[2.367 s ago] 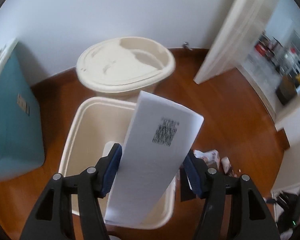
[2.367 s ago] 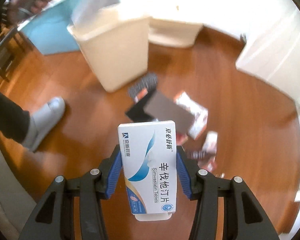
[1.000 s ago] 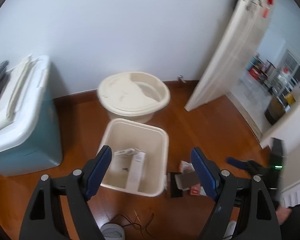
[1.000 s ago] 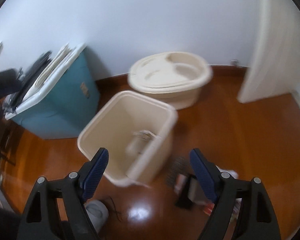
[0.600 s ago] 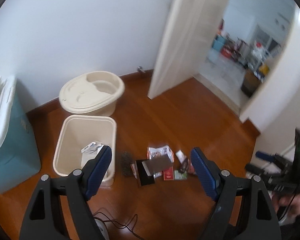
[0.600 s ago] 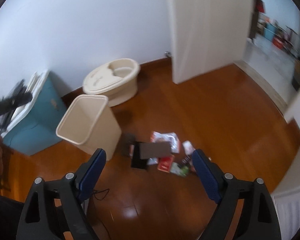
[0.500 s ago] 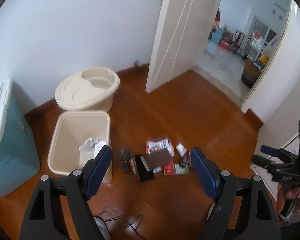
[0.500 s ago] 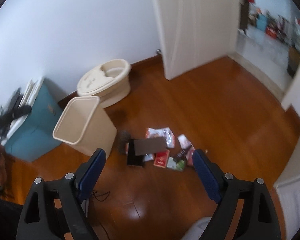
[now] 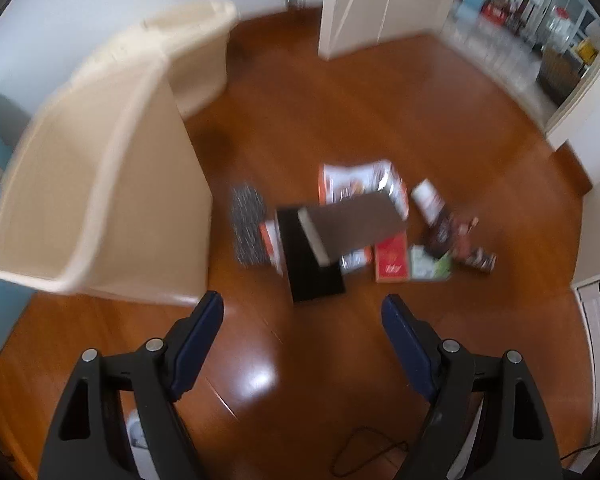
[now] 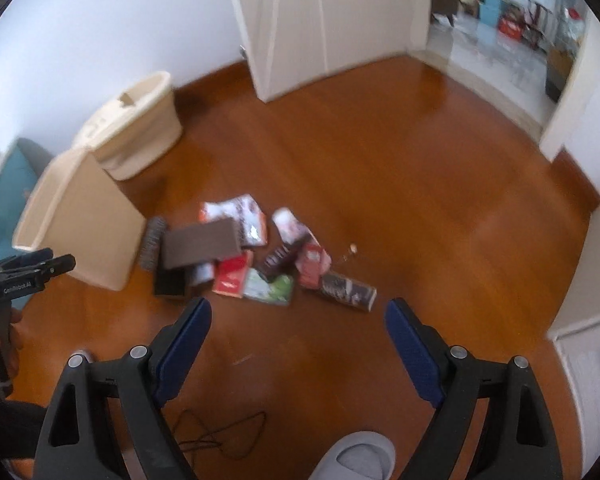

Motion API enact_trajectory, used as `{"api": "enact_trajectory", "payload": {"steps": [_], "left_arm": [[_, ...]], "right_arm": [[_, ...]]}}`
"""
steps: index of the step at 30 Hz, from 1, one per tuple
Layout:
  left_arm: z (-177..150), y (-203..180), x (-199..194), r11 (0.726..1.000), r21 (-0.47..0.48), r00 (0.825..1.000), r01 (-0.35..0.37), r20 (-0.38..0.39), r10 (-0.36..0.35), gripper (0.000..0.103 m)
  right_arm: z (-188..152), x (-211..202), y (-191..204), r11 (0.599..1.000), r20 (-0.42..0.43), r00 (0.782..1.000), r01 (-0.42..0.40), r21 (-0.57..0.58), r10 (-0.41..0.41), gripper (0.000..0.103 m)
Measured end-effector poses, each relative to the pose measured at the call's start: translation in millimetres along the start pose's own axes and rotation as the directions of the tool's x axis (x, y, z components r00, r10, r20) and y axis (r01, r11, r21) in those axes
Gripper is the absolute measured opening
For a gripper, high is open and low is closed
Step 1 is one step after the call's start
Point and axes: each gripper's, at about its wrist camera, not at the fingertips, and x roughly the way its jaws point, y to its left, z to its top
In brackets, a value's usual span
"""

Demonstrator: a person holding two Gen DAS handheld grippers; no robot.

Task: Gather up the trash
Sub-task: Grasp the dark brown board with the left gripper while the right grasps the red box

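Observation:
A pile of trash lies on the wooden floor: a brown box [image 9: 352, 224] leaning on a black box [image 9: 312, 264], a red packet [image 9: 390, 258], snack wrappers and a dark bar [image 10: 348, 290]. The cream waste bin [image 9: 100, 184] stands left of the pile. My left gripper [image 9: 302, 308] is open and empty, hanging above the floor just in front of the black box. My right gripper [image 10: 298, 312] is open and empty too, above the floor in front of the green packet [image 10: 270, 288]. The right wrist view also shows the left gripper [image 10: 28, 268] held in a hand beside the bin [image 10: 76, 216].
A round cream lidded bucket [image 10: 136, 136] stands behind the bin, and a teal cooler [image 10: 8, 184] is at the far left. A white door [image 10: 320, 20] stands open to another room. A thin cable [image 10: 220, 436] and a grey slipper [image 10: 356, 456] are near me.
The white box and the tablet box have left the jaws; both grippers now stand empty. Both have swung away from above the bin and come down toward the pile on the floor.

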Motion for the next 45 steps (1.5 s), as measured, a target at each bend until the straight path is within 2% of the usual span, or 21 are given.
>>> {"api": "enact_trajectory", "payload": {"steps": [1, 3, 5, 8, 10, 12, 14, 16, 17, 20, 23, 25, 27, 29, 30, 31, 34, 36, 40, 42, 45], "left_arm": [[0.8, -1.6, 12.5, 1.000, 0.000, 1.000, 0.008, -0.020, -0.008, 0.083], [7.5, -6.1, 29.9, 1.000, 0.013, 1.000, 0.007, -0.023, -0.007, 0.093], [21.0, -17.0, 46.7, 0.997, 0.079, 1.000, 0.017, -0.025, -0.015, 0.103], [40.3, -39.7, 78.5, 0.975, 0.215, 0.994, 0.046, -0.102, -0.024, 0.103], [51.0, -58.7, 97.8, 0.937, 0.351, 0.992, 0.002, -0.117, 0.041, 0.103], [60.3, -82.4, 121.6, 0.871, 0.491, 0.986, -0.010, -0.139, 0.089, 0.103], [63.7, -104.3, 148.9, 0.788, 0.616, 0.973, 0.003, -0.183, 0.138, 0.103], [65.7, -116.3, 170.3, 0.722, 0.692, 0.963, -0.008, -0.188, 0.191, 0.103], [68.0, -120.2, 183.1, 0.703, 0.711, 0.954, -0.006, -0.206, 0.217, 0.103], [67.8, -129.1, 205.2, 0.683, 0.729, 0.937, 0.047, -0.270, 0.223, 0.103], [55.7, -140.2, 211.1, 0.627, 0.772, 0.928, 0.105, -0.302, 0.217, 0.103], [50.1, -142.3, 219.4, 0.599, 0.795, 0.921, 0.099, -0.302, 0.247, 0.103], [50.9, -140.5, 231.0, 0.619, 0.779, 0.909, 0.102, -0.327, 0.260, 0.103], [50.6, -140.0, 240.1, 0.632, 0.769, 0.905, 0.095, -0.332, 0.267, 0.101], [48.9, -140.2, 243.1, 0.630, 0.772, 0.904, 0.085, -0.325, 0.276, 0.092], [46.7, -140.2, 245.4, 0.627, 0.776, 0.907, 0.065, -0.309, 0.287, 0.087], [44.0, -139.1, 241.5, 0.652, 0.754, 0.915, 0.076, -0.313, 0.255, 0.086], [41.8, -137.2, 237.2, 0.659, 0.748, 0.916, 0.082, -0.317, 0.246, 0.086], [37.4, -134.3, 211.7, 0.701, 0.709, 0.941, 0.079, -0.285, 0.182, 0.086], [35.1, -132.6, 191.2, 0.729, 0.680, 0.955, 0.085, -0.263, 0.134, 0.086], [28.2, -128.7, 153.5, 0.748, 0.659, 0.975, 0.080, -0.209, 0.079, 0.086]], "right_arm": [[-3.2, 8.6, -0.8, 1.000, -0.009, 1.000, -0.003, 0.011, 0.003, 0.090], [-9.8, 26.0, 0.4, 1.000, -0.021, 1.000, -0.012, 0.025, 0.012, 0.090], [-15.5, 38.3, 2.0, 0.999, -0.022, 0.999, -0.022, 0.036, 0.023, 0.090], [-21.5, 49.4, 3.0, 0.996, -0.013, 0.999, -0.050, 0.076, 0.051, 0.090], [-23.8, 54.9, 2.6, 0.992, -0.010, 0.997, -0.076, 0.097, 0.077, 0.090], [-24.9, 57.9, 1.7, 0.990, -0.001, 0.996, -0.089, 0.113, 0.090, 0.090], [-25.6, 59.4, -3.3, 0.984, 0.010, 0.994, -0.108, 0.142, 0.108, 0.090], [-25.0, 60.6, -10.0, 0.978, 0.023, 0.993, -0.117, 0.175, 0.115, 0.090], [-24.5, 60.3, -14.9, 0.972, 0.032, 0.992, -0.125, 0.197, 0.121, 0.090], [-22.2, 58.8, -26.7, 0.960, 0.053, 0.990, -0.137, 0.243, 0.128, 0.090], [-20.7, 59.1, -39.9, 0.947, 0.065, 0.990, -0.140, 0.290, 0.127, 0.090], [-21.3, 60.0, -47.2, 0.938, 0.070, 0.990, -0.137, 0.319, 0.121, 0.090], [-23.0, 61.1, -53.4, 0.930, 0.074, 0.990, -0.137, 0.341, 0.119, 0.090], [-25.3, 63.6, -56.9, 0.926, 0.067, 0.991, -0.132, 0.355, 0.116, 0.090], [-26.2, 64.5, -58.3, 0.924, 0.062, 0.991, -0.131, 0.358, 0.116, 0.090], [-27.2, 65.6, -59.2, 0.924, 0.058, 0.991, -0.130, 0.361, 0.116, 0.090], [-29.5, 68.3, -61.1, 0.921, 0.046, 0.992, -0.123, 0.370, 0.115, 0.090], [-29.5, 70.5, -59.7, 0.923, 0.035, 0.994, -0.113, 0.369, 0.108, 0.090], [-25.3, 83.4, -51.6, 0.941, 0.017, 0.995, -0.100, 0.324, 0.100, 0.090], [-18.0, 97.9, -46.9, 0.957, 0.008, 0.998, -0.066, 0.284, 0.066, 0.090], [-1.7, 130.8, -50.1, 0.976, -0.029, 1.000, 0.002, 0.216, 0.005, 0.090]]}}
